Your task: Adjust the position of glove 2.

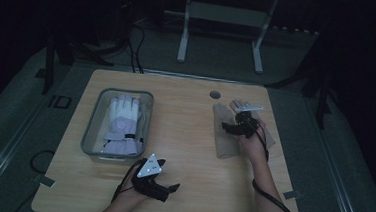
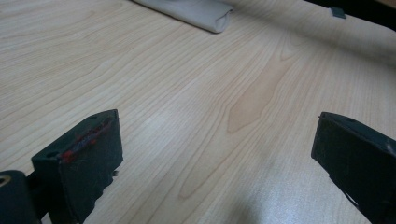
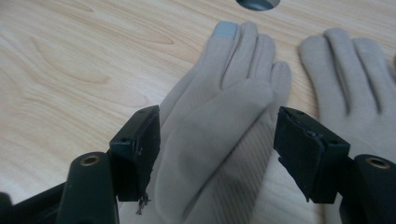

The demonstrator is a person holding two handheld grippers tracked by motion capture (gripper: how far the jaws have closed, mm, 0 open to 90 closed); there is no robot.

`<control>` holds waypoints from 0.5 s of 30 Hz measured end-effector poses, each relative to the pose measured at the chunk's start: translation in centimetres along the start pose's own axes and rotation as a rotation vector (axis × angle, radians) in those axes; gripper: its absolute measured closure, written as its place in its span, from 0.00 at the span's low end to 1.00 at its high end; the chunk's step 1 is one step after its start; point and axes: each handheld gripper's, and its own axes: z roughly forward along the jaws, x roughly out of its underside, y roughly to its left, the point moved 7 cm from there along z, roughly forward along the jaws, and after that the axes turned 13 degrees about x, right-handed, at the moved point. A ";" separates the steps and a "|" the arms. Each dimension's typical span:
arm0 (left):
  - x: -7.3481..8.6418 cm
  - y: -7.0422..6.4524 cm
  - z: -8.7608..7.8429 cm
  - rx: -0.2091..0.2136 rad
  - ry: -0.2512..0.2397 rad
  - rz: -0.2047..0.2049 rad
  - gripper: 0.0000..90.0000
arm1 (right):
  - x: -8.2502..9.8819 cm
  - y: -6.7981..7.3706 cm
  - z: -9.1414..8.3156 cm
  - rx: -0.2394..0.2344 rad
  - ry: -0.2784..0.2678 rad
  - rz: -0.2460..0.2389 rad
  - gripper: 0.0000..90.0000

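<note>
R gripper (image 3: 217, 154) jaws wide, straddling beige glove (image 3: 219, 126) mid-frame – pads not touching. L gripper (image 2: 215, 163) low in frame, jaws wide over bare table (image 2: 187, 93).

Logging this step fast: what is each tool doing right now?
Left tool: open, nothing between its jaws, over bare table.
Right tool: open, its jaws either side of a beige glove, pads not pressing it.

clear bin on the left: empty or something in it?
Not empty. The clear bin holds a white glove lying flat inside, fingers pointing away from the person, seen in the high view.
</note>
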 end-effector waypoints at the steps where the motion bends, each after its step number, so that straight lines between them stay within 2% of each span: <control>1: 0.0 0.0 0.0 0.002 0.002 0.001 0.03 | 0.0 0.0 0.3 0.000 0.008 -0.001 0.35; 4: 0.0 -0.1 0.1 0.004 0.006 0.007 0.03 | 0.1 0.2 1.4 0.009 0.039 0.001 0.35; 8: 0.0 -0.2 0.1 0.012 0.000 0.005 0.03 | 0.8 0.4 2.8 0.041 0.087 -0.020 0.37; 11: 0.0 -0.2 0.1 0.013 -0.001 -0.001 0.03 | 0.9 0.5 2.9 0.046 0.092 0.007 0.43; 14: 0.0 -0.2 0.1 0.016 -0.005 -0.002 0.03 | 0.8 0.6 2.7 0.052 0.104 0.016 0.57; 15: 0.0 -0.2 0.1 0.016 -0.005 -0.002 0.03 | 0.8 0.6 2.7 0.052 0.104 0.016 0.57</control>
